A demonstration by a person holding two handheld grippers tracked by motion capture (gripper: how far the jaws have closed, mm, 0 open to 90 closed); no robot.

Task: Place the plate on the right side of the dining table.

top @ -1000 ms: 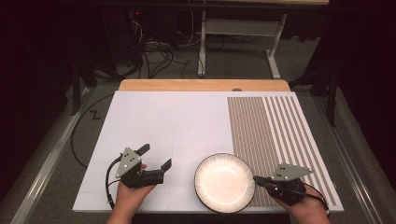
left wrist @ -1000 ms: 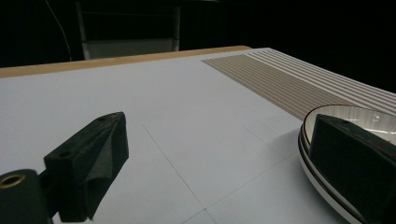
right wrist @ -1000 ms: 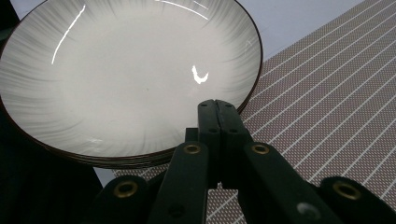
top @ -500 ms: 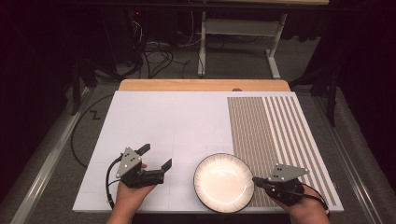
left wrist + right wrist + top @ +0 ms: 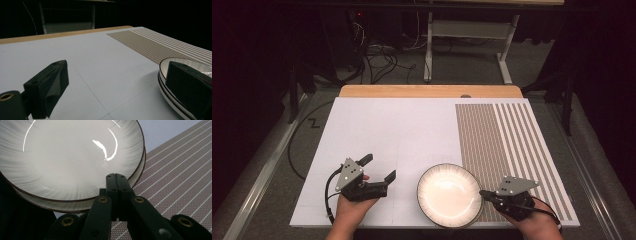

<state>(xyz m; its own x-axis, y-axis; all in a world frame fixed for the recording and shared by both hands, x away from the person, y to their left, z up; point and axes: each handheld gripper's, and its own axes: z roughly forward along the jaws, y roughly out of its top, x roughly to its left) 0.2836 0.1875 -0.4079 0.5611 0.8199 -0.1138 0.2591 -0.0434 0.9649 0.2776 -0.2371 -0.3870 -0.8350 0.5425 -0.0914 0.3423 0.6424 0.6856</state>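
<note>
2 stacked white plates (image 5: 449, 194), dark-rimmed and glossy; right gripper (image 5: 486, 194) pinched on their rim, left gripper (image 5: 378, 168) spread wide.

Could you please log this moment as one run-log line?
left gripper: open, beside plates | right gripper: shut at rim of stacked plates | white mat

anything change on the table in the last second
Nothing has visibly changed. The right hand-held gripper stays shut at the rim of the stacked plates, the left hand-held gripper stays open over the white mat, and the plates lie where they were.
</note>
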